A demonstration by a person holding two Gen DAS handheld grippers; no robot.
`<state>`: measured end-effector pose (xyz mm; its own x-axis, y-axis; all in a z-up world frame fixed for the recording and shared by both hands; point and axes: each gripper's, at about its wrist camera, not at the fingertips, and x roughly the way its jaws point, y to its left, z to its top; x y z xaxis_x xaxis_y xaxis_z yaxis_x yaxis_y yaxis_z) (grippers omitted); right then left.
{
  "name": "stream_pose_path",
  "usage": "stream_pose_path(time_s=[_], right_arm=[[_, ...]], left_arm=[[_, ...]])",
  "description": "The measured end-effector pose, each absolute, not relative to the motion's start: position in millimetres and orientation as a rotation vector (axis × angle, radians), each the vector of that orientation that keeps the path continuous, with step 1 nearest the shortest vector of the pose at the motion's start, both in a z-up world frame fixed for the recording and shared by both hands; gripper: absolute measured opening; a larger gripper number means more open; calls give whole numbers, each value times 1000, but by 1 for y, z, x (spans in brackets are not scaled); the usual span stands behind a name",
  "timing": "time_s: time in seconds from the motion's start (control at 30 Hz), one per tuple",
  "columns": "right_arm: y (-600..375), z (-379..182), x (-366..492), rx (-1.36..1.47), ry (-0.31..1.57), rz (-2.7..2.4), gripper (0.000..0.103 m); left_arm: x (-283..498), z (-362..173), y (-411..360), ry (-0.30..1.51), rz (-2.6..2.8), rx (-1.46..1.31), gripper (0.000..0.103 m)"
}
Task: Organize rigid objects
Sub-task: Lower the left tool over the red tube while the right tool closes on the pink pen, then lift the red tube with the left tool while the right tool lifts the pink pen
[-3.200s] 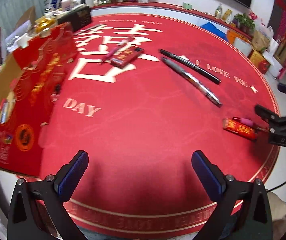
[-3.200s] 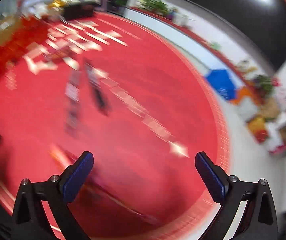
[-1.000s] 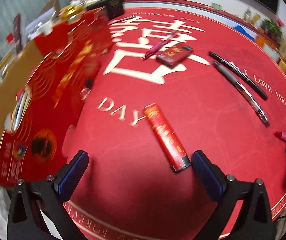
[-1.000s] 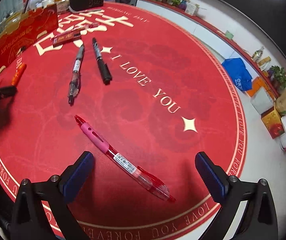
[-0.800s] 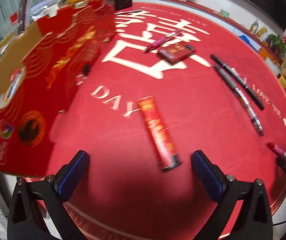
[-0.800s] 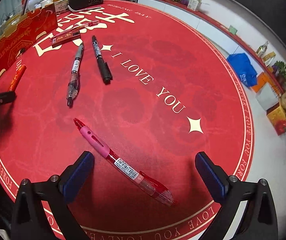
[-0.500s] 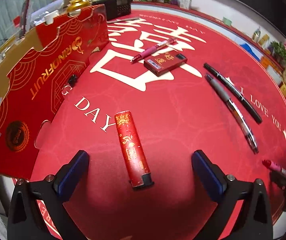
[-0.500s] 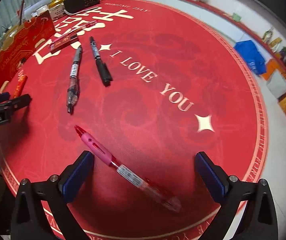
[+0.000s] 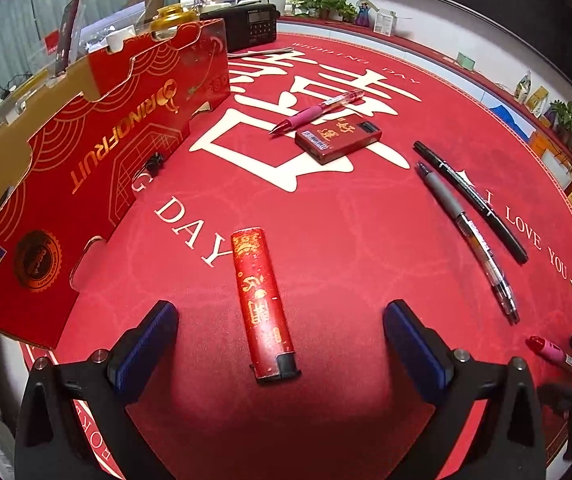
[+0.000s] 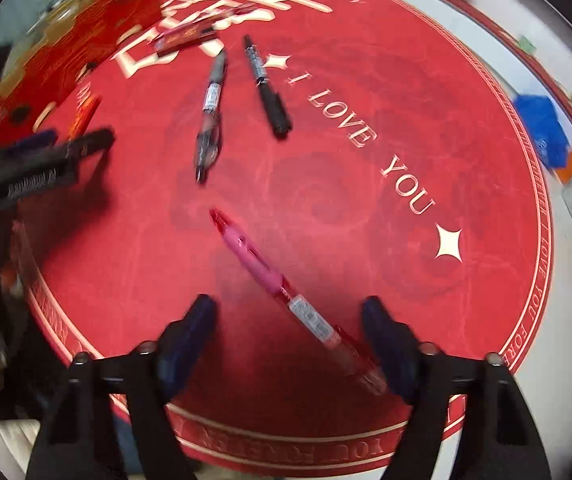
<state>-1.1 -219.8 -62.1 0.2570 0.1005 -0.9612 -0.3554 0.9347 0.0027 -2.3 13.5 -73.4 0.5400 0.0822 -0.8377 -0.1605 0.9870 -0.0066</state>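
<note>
Under my left gripper [image 9: 279,344] the red lighter [image 9: 263,304] lies flat on the tabletop [image 9: 346,220], centred between wide-open jaws, nothing touched. Risk: lighter is slim and low, so pads may skid off it. Red carton [image 9: 97,152] stands just left, could catch that finger. Farther off: pink pen [image 9: 318,111], red box [image 9: 338,138], grey pen [image 9: 468,240], black marker [image 9: 470,200], all well clear.

Right view, blurred: right gripper [image 10: 288,330] has jaws that have just been closing, red-pink pen [image 10: 281,286] between them, not pressed yet. Pen lies diagonal, so one pad may hit first and spin it toward the tabletop rim close below.
</note>
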Motion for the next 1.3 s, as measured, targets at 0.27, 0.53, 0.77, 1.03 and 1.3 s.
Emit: stream_pose_path(time_s=[0.27,0.53,0.77,1.03,1.3], right_arm=[[-272,-63,54,-11,1250,23,75],[-267,-63,42,-155,1218,169,75],[-267,-63,52,-156,1266,209,68],[-227,-60,30,-199,1225,160,11],[-226,-30,4,97,1121,169,11]], left_arm=[[7,-73,5,989,100,-63,103],[9,-74,-6,966,99,-63,103],[11,-74,-7,962,134,-81,103],[12,-69,-10,988,49,-40,79],[-3,-56,-1,1026,-75,-81,20]])
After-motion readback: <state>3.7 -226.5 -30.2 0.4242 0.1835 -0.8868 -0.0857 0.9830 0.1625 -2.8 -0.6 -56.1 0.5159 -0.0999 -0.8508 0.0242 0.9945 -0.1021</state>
